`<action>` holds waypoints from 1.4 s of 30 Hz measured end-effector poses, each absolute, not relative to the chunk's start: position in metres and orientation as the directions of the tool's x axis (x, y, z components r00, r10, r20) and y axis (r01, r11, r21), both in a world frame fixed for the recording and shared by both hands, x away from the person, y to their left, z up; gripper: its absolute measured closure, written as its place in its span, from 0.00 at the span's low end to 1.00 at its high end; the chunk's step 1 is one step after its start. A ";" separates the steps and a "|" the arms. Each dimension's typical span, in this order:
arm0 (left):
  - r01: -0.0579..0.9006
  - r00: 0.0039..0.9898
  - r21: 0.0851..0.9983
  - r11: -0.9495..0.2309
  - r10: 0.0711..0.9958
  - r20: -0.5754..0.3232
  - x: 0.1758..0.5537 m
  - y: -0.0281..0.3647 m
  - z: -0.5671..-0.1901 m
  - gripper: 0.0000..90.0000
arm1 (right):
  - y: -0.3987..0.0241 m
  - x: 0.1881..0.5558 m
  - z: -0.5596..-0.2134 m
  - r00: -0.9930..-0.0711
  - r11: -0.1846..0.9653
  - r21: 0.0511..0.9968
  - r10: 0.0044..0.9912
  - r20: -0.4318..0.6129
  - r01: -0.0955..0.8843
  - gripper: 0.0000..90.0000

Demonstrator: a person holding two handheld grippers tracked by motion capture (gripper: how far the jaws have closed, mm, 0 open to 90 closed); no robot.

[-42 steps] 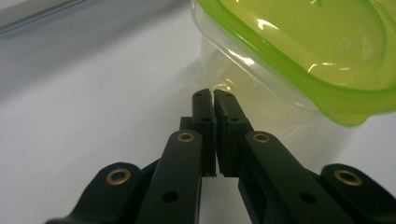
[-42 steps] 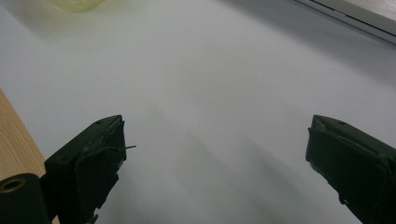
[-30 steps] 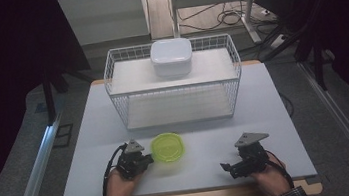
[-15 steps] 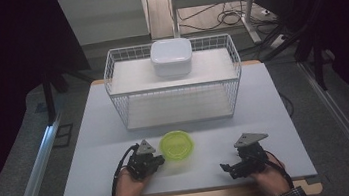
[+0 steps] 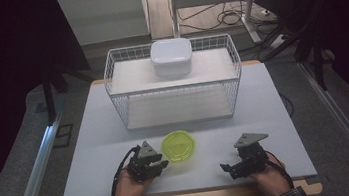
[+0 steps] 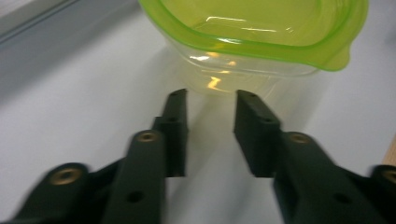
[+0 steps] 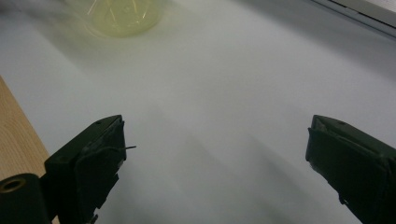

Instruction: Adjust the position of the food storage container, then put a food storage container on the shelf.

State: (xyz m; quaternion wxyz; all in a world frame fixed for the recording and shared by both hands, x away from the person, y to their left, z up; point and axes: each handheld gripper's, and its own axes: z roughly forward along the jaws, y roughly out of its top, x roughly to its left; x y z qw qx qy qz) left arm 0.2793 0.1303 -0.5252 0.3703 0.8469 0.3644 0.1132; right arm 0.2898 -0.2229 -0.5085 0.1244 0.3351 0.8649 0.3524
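Now the left tool [image 6: 210, 105] is spreading its jaws just short of the green bowl [image 5: 179, 145], nothing between them; beyond the bowl, the right tool [image 5: 227, 168] is waiting released.

High view: fixed above the person's side of the table [image 5: 273, 96], facing forward and down, far enough to take in the whole top, the wire rack [image 5: 174, 85] at its far side and floor beyond. Left gripper view: rides low on the left gripper [image 5: 159, 166], looking along its jaws, very close to the green bowl [image 6: 261, 35]. Right gripper view: rides on the right gripper [image 5: 225, 168], low over the tabletop, looking across it; the bowl sits blurred at upper left. Shared by all three: bowl and tabletop.
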 end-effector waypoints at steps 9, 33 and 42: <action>0.520 0.704 0.762 -0.387 0.699 -0.126 0.264 0.152 -0.515 0.30 | -0.223 0.289 -0.507 -0.747 0.523 0.700 0.665 0.021 0.486 0.06; 0.462 0.702 0.782 -0.418 0.712 -0.034 0.240 0.168 -0.519 0.03 | -0.224 0.291 -0.508 -0.732 0.495 0.704 0.680 0.052 0.510 0.04; 0.462 0.693 0.780 -0.421 0.720 -0.022 0.241 0.170 -0.520 0.03 | -0.215 0.295 -0.502 -0.735 0.475 0.717 0.673 0.077 0.510 0.04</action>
